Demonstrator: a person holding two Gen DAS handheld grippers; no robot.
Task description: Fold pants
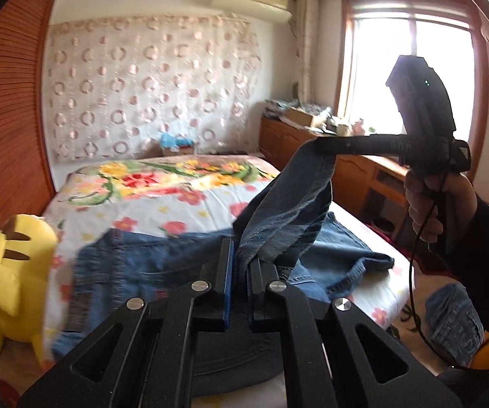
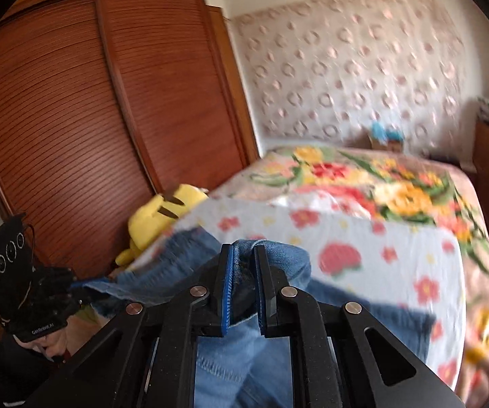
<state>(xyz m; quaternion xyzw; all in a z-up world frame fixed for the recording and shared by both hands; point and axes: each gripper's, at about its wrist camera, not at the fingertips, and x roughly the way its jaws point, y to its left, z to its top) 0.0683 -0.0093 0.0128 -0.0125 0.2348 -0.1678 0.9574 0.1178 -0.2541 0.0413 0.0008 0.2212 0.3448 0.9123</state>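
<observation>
We note one cardboard box [image 1: 301, 114] on the wooden cabinet [image 1: 315, 146] under the window [image 1: 411, 68]; its contents are too cluttered to make out. We count one pair of blue denim pants [image 1: 162, 258], two grippers, one yellow plush toy [image 1: 13, 282] and one small blue toy [image 1: 176, 141] at the head of the bed. The pants lie partly on the flowered bedspread [image 1: 176, 204] at the near end of the bed, with one section lifted into the air. The left gripper [image 1: 241, 265] is clamped on a fold of that denim, the cloth pinched between its blue-padded fingers. The right gripper [image 2: 242, 282] is likewise closed on a bunch of denim, held higher than the left, with fabric stretched in a band between the two. In the left view, the person's right hand [image 1: 428, 200] grips the tool's handle from below, and the fingers point level toward the left. A second bundle of denim [image 1: 455, 323] lies off the bed, low on the right. The plush toy sits at the left edge of the bed, beside the slatted wardrobe [image 2: 74, 119].
</observation>
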